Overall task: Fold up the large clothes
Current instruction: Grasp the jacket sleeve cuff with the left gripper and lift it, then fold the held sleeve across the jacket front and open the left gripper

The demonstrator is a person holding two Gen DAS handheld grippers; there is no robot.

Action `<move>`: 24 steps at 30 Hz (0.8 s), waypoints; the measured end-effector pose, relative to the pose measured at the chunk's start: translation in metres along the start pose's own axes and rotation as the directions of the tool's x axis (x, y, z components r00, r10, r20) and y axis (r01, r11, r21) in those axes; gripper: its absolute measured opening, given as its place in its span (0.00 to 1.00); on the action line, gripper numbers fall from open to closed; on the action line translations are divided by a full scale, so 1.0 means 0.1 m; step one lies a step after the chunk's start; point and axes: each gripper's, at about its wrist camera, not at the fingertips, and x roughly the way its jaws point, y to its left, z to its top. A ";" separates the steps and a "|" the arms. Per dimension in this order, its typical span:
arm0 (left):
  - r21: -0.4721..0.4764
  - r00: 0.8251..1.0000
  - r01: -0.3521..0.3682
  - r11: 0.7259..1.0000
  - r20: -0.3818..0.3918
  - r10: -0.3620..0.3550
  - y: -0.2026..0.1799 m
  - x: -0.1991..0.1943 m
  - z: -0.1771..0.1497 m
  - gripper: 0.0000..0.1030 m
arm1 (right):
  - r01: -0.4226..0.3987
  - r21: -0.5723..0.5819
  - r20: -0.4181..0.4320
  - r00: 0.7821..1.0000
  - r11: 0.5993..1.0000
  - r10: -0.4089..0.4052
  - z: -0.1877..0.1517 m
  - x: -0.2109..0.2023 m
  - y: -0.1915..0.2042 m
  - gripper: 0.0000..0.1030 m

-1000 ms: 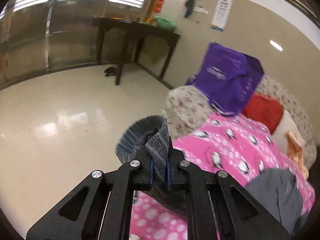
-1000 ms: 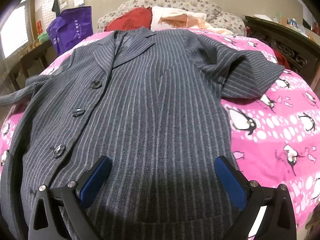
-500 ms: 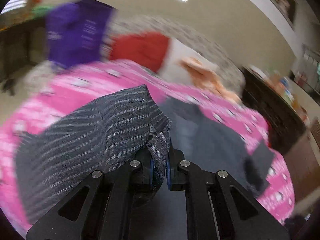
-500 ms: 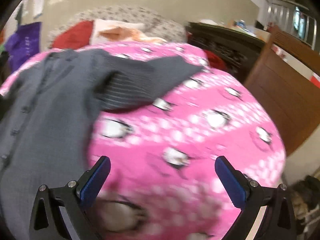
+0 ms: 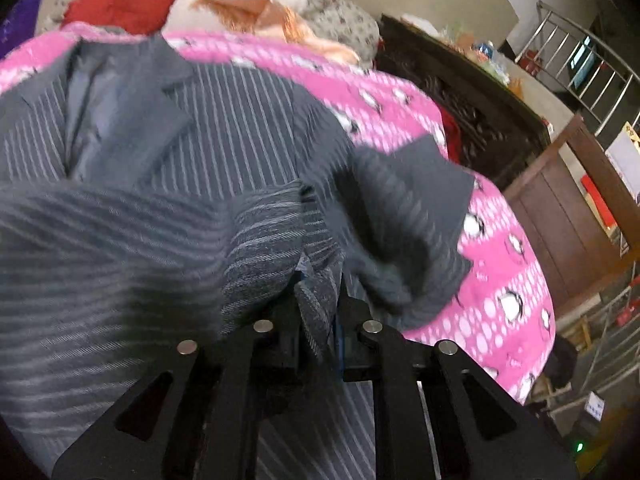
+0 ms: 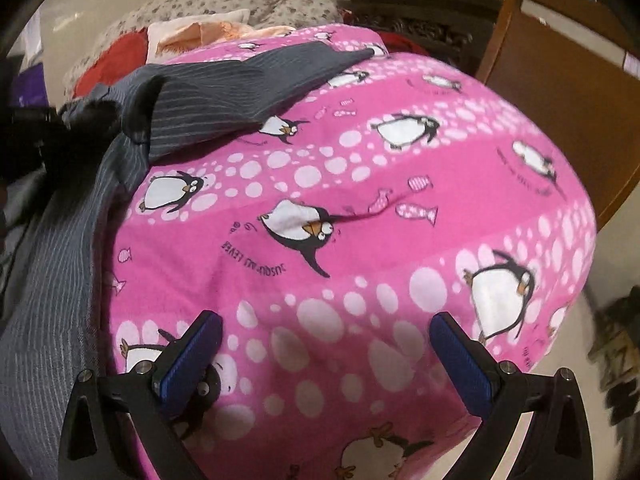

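Pinstripe cloth filled most of your left wrist view: the grey striped jacket (image 5: pixel 224 128) lay face up on the pink penguin blanket (image 5: pixel 516 264), its lapels and lining toward the pillows at the far end. Your left gripper (image 5: pixel 318 320) had a fold of that jacket between its jaws, a sleeve or edge bunched up and carried over the jacket's front, and the jaws were just beginning to part with the cloth still pinched there and pressed by the pads. The short sleeve on the far side spread out over the blanket toward the dark carved cabinet (image 5: pixel 472 116). Beyond the jacket you could see a red cushion (image 5: pixel 120 0), a peach-coloured cloth (image 5: pixel 256 8) and a floral pillow (image 5: pixel 340 12) heaped at the head of the bed, and a brown wooden board (image 5: pixel 568 208) beside the blanket's edge. Much of this view was blurred, so the exact part of the jacket in the jaws could not be told. Your right gripper (image 6: pixel 324 356) hung over bare pink blanket (image 6: pixel 360 200), its blue pads (image 6: pixel 192 352) standing wide apart with nothing between them. From that side the jacket (image 6: pixel 52 280) lay along the left edge of the view, with one striped sleeve (image 6: pixel 240 80) stretched flat across the blanket toward the far end. The red cushion (image 6: pixel 116 60) and the peach cloth (image 6: pixel 200 34) showed behind it, and the brown wooden board (image 6: pixel 560 92) stood at the right.
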 end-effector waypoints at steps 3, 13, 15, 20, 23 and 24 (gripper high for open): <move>-0.029 0.997 0.059 0.998 -0.042 -0.060 0.04 0.00 -0.12 0.29 | -0.003 0.002 0.001 1.000 1.000 0.003 -0.02 -0.02 0.01 1.00; -0.057 0.992 0.087 0.995 0.092 -0.082 0.51 -1.11 -0.11 0.45 | 0.071 -0.079 0.043 0.997 0.994 -0.068 0.28 -0.22 0.14 0.99; -0.080 0.985 -0.013 0.997 0.173 0.026 0.81 -1.43 -0.08 0.45 | 0.057 -0.090 0.110 0.993 0.994 -0.047 0.39 -0.39 0.20 0.99; -0.282 0.886 -0.341 0.897 0.222 0.406 1.72 -1.87 -0.15 0.22 | -0.139 -0.124 0.272 0.947 0.982 0.169 0.80 -0.82 0.58 0.90; -0.327 0.897 -0.385 0.863 0.089 0.433 2.04 -1.61 -0.38 0.20 | -0.290 -0.188 0.258 0.907 0.938 0.332 1.04 -0.81 1.02 0.69; -0.304 0.900 -0.398 0.866 0.051 0.432 2.04 -1.47 -0.47 0.20 | -0.334 -0.221 0.235 0.893 0.916 0.383 1.11 -0.75 1.23 0.64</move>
